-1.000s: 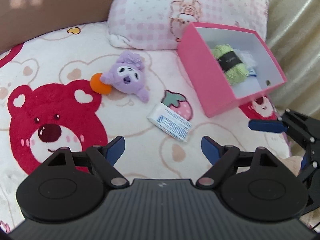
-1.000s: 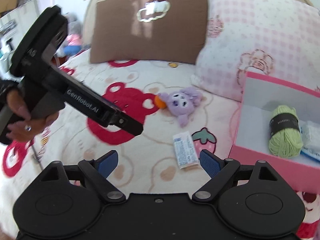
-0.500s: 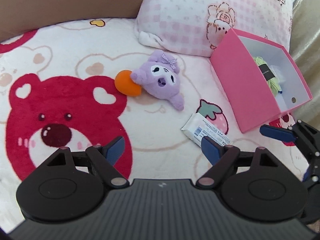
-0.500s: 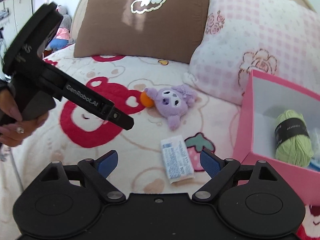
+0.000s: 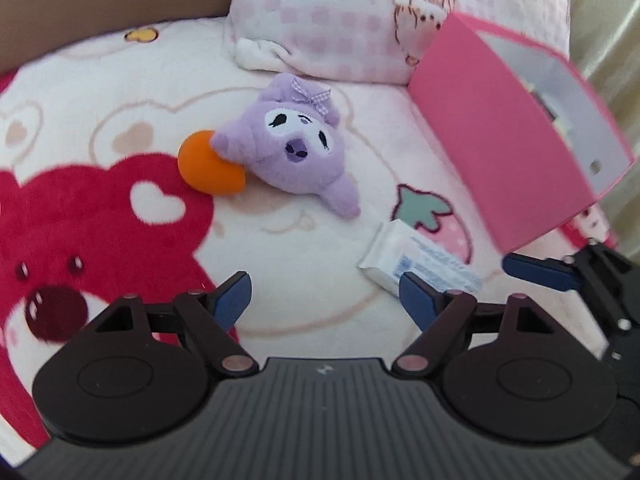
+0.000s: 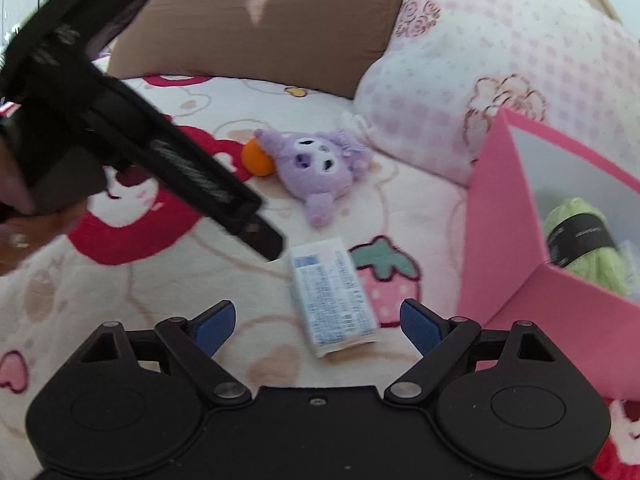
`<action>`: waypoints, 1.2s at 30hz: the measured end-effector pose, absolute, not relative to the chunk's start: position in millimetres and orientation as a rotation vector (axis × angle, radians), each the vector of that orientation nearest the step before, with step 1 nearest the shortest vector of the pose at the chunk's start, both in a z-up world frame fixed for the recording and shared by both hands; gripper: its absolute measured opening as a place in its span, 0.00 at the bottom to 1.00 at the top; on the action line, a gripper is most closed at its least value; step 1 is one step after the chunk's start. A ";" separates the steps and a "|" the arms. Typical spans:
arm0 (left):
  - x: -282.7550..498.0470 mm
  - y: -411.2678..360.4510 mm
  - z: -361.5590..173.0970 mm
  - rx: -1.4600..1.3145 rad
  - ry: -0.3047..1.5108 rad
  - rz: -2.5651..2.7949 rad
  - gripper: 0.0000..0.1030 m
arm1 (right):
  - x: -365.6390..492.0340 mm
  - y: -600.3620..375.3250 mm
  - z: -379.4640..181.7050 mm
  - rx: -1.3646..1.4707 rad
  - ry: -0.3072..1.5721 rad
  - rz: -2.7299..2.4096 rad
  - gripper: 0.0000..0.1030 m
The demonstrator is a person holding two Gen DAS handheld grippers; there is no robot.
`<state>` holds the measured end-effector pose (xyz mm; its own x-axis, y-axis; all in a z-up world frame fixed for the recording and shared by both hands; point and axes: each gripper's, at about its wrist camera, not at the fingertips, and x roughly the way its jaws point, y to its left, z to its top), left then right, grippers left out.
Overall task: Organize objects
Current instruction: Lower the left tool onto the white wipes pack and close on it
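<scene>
A purple plush toy [image 5: 296, 152] lies on the bear-print blanket, touching an orange ball [image 5: 210, 164] on its left. A white tissue pack [image 5: 416, 264] lies beside a printed strawberry. My left gripper [image 5: 326, 298] hovers short of the plush; its jaws are closing and nothing is between them. In the right wrist view the plush [image 6: 316, 168], ball [image 6: 258, 157] and tissue pack [image 6: 334, 296] show again. My right gripper [image 6: 316, 318] is open just above the pack's near end. The pink box [image 6: 500, 236] at the right holds green yarn [image 6: 584, 240].
A pink checked pillow [image 5: 352, 12] and a brown pillow [image 6: 256, 16] lie behind the objects. The left gripper's body [image 6: 120, 132], held in a hand, crosses the right wrist view's left side. The right gripper's finger [image 5: 538, 270] shows at the left view's right edge.
Both grippers have come down closer to the blanket. The plush and ball now sit nearer ahead of the left gripper, and the tissue pack has come in between the right gripper's fingertips.
</scene>
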<state>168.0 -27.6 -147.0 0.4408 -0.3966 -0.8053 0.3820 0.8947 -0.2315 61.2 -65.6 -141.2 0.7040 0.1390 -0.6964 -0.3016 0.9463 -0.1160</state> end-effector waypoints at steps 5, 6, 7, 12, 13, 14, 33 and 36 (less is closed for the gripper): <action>171.4 -35.3 -148.0 -0.051 1.014 -0.517 0.76 | 62.0 -67.7 -156.8 -0.260 0.781 0.181 0.89; 171.2 -38.6 -148.2 -0.051 1.018 -0.524 0.74 | 63.9 -70.9 -158.8 -0.245 0.795 0.175 0.89; 170.2 -41.8 -148.1 -0.053 1.013 -0.535 0.71 | 66.6 -74.1 -160.5 -0.221 0.809 0.171 0.89; 175.2 -60.9 -153.7 -0.081 1.031 -0.597 0.57 | 68.0 -86.8 -158.5 -0.122 0.831 0.185 0.87; 175.9 -64.0 -154.6 -0.083 1.032 -0.600 0.54 | 67.2 -90.1 -155.8 -0.090 0.836 0.207 0.87; 176.5 -66.5 -154.8 -0.087 1.028 -0.605 0.54 | 66.5 -92.9 -153.8 -0.062 0.841 0.223 0.87; 179.3 -49.3 -153.8 -0.219 1.187 -0.655 0.40 | 71.8 -113.5 -149.2 0.083 0.912 0.274 0.46; 166.2 -47.6 -156.2 -0.257 1.250 -0.639 0.43 | 73.5 -115.2 -148.7 0.077 0.915 0.288 0.49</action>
<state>166.2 -47.6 -156.2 0.1708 -0.5784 -0.7977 0.3077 0.8004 -0.5145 73.5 -115.2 -148.7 0.5744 0.2780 -0.7699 -0.2124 0.9590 0.1878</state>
